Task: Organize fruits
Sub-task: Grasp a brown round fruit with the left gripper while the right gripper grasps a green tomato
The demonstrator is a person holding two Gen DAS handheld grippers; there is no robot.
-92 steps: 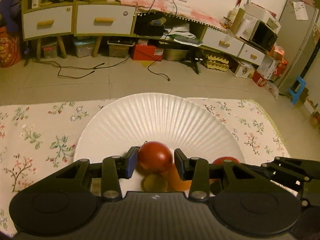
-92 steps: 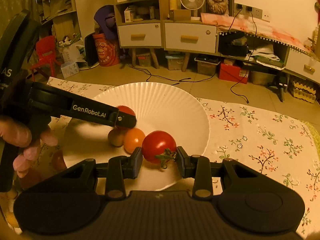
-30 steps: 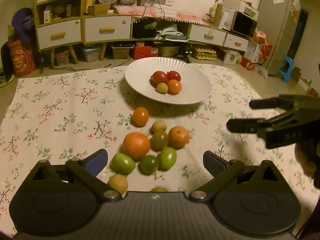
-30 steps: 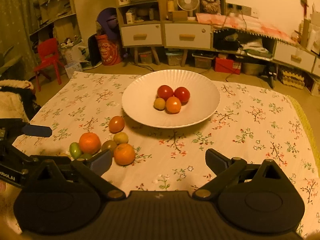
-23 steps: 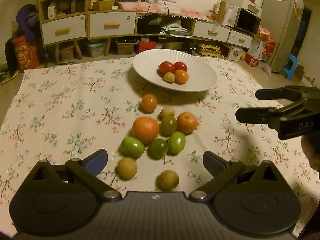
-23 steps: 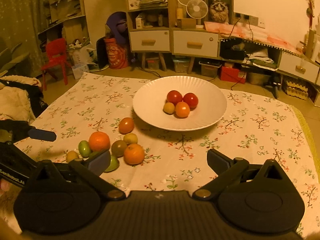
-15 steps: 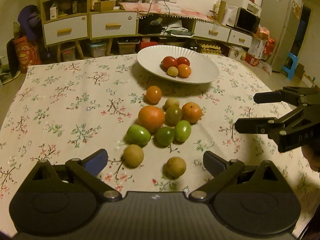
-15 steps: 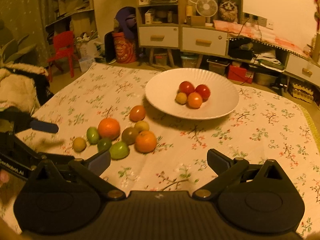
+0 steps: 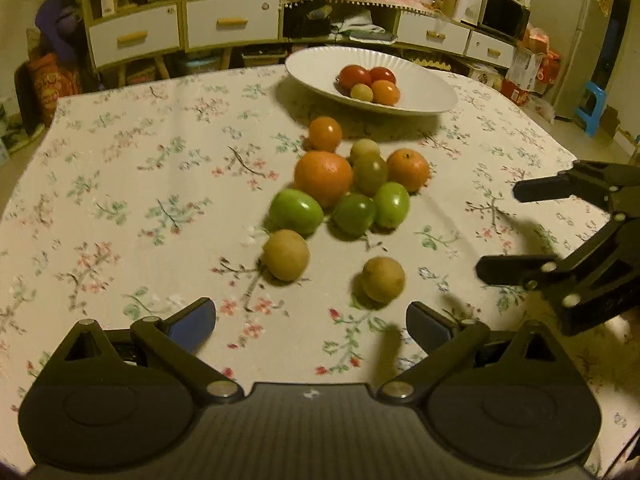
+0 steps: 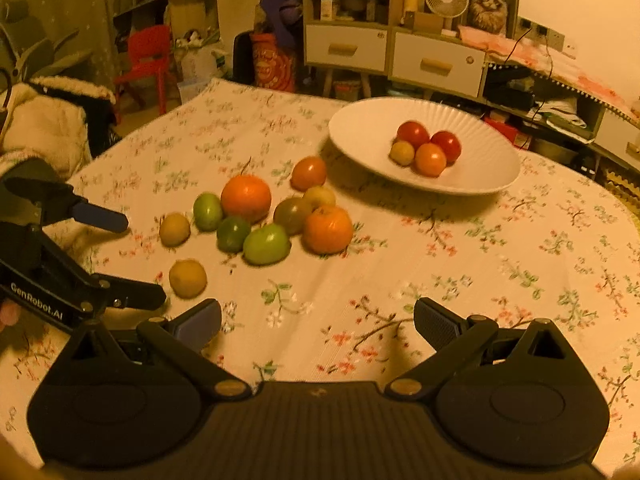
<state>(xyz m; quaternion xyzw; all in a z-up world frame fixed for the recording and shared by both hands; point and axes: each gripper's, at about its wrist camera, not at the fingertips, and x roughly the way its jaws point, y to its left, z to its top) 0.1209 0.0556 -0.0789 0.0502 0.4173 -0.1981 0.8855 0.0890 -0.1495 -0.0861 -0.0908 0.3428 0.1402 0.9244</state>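
A white plate (image 9: 424,98) (image 10: 484,168) at the far side of the table holds two red tomatoes (image 9: 354,76), a small yellow fruit and an orange one. Several loose fruits lie in a cluster on the floral cloth: a large orange (image 9: 323,178) (image 10: 245,198), green fruits (image 9: 296,211), a smaller orange (image 10: 328,229), and two brownish round fruits (image 9: 383,279) (image 9: 285,255) nearest me. My left gripper (image 9: 310,326) hangs open and empty just short of those two. My right gripper (image 10: 318,322) is open and empty, to the right of the cluster.
The floral tablecloth (image 9: 120,184) covers the whole table. Beyond it stand drawers and shelves (image 9: 180,28), a red chair (image 10: 146,60) and a fleece-covered seat (image 10: 44,120) at the left edge. The right gripper's fingers (image 9: 516,270) show at the right of the left wrist view.
Both grippers let go of tomatoes on the plate, opened, and pulled back and down toward the near side of the table. The loose fruit cluster now lies close in front of them.
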